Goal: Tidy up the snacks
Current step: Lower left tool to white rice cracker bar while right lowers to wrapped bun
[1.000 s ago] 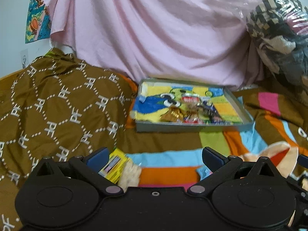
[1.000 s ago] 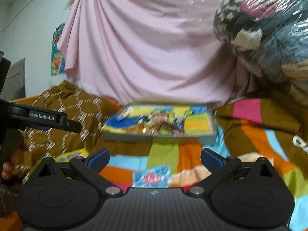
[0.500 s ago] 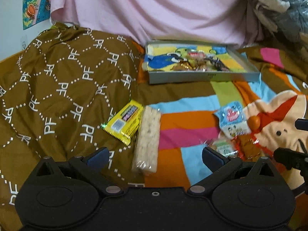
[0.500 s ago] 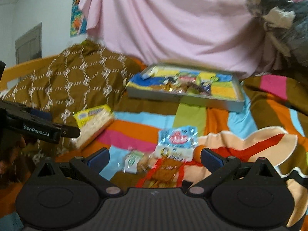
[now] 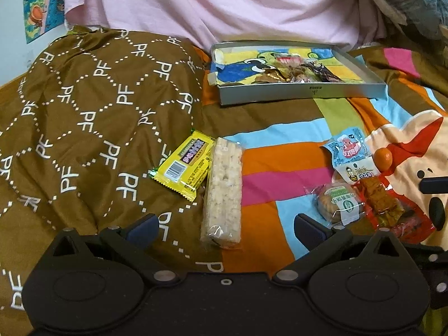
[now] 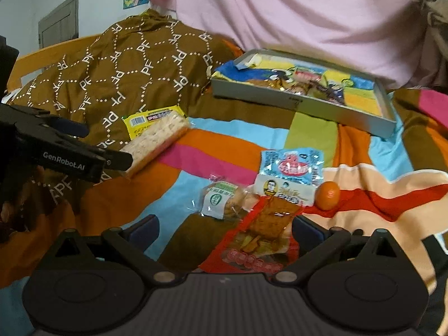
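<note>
With both the left gripper (image 5: 224, 225) and right gripper (image 6: 225, 225) fingers spread and empty, the rice bar (image 5: 223, 187) looks light and crumbly, best pinched gently across its narrow middle.

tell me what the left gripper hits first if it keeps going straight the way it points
Most likely the pale rice cracker bar in clear wrap, lying lengthwise between the open left gripper fingers; depth is hard to judge.

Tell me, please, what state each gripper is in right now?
Left gripper: open, holding nothing, rice bar lying between its fingers.
Right gripper: open, holding nothing, red packet lying between its fingers.
</note>
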